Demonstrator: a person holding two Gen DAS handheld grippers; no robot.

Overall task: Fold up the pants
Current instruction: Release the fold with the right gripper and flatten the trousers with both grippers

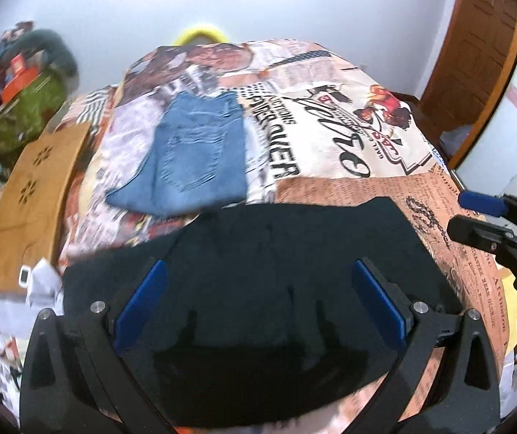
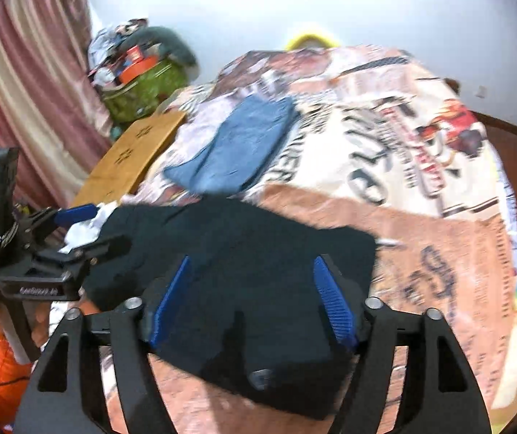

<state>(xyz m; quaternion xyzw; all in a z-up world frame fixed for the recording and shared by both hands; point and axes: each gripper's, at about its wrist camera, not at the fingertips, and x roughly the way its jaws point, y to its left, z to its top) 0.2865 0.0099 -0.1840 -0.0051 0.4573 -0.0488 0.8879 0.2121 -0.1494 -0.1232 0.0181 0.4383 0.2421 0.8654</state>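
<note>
Black pants lie folded flat on the bed near its front edge; they also show in the right wrist view. My left gripper is open above them, its blue pads wide apart with nothing between. My right gripper is open above the same pants, empty. The right gripper also shows at the right edge of the left wrist view, and the left gripper at the left edge of the right wrist view.
A folded blue denim garment lies further back on the printed bedspread. A wooden board lies at the bed's left. A cluttered green basket stands beyond it. White paper lies by the pants' left edge.
</note>
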